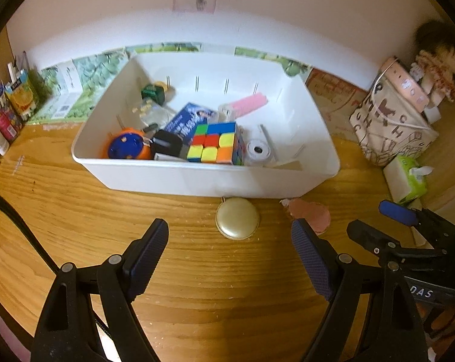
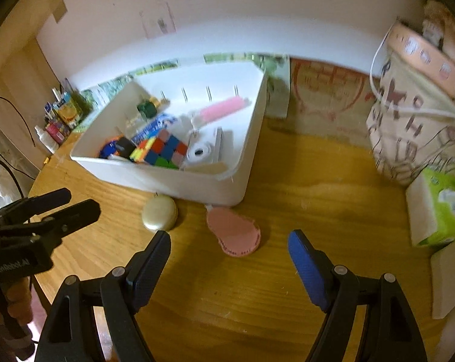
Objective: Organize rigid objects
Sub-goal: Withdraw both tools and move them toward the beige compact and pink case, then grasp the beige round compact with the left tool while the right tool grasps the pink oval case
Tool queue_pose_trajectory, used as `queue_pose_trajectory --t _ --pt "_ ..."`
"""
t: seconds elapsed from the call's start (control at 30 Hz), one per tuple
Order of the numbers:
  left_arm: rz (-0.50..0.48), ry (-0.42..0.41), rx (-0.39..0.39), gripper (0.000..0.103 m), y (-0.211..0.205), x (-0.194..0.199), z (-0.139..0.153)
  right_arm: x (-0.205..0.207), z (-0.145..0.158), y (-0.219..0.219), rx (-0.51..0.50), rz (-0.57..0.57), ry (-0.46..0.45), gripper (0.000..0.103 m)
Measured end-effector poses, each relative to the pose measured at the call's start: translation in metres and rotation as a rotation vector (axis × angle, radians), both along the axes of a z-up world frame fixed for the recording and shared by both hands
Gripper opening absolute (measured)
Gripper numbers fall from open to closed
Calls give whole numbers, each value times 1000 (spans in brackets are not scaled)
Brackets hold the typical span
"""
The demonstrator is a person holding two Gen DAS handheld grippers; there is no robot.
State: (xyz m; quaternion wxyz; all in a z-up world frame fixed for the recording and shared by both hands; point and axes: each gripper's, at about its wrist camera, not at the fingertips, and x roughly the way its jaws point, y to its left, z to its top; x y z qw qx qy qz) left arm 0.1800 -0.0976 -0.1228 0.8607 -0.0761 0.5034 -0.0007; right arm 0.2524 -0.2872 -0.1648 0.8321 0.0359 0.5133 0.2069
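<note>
A white bin [image 1: 197,178] [image 2: 194,185] stands on the wooden table and holds a colour cube [image 1: 215,146] [image 2: 161,149], a pink bar [image 1: 250,104] [image 2: 223,107], an orange and blue round toy [image 1: 126,147], a white roll [image 1: 258,150] [image 2: 199,152] and other small items. In front of the bin lie a round gold compact [image 1: 237,217] [image 2: 160,213] and a flat pink pouch [image 1: 313,213] [image 2: 233,232]. My left gripper [image 1: 229,230] [image 2: 70,202] hovers open just short of the compact. My right gripper [image 2: 230,239] [image 1: 375,220] hovers open just short of the pouch. Neither holds anything.
A printed fabric bag [image 1: 390,126] [image 2: 414,126] and a green tissue pack [image 1: 408,178] [image 2: 438,211] stand at the right. Cartons and bottles [image 1: 13,105] [image 2: 61,117] crowd the far left corner. A cardboard box [image 2: 327,99] leans on the wall behind.
</note>
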Motion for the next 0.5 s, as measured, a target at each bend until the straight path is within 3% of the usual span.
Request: queue_pose_trajectory --t 0.5 --pt "-24 107 -10 86 -8 34 -60 26 -57 3 -15 -59 226 81"
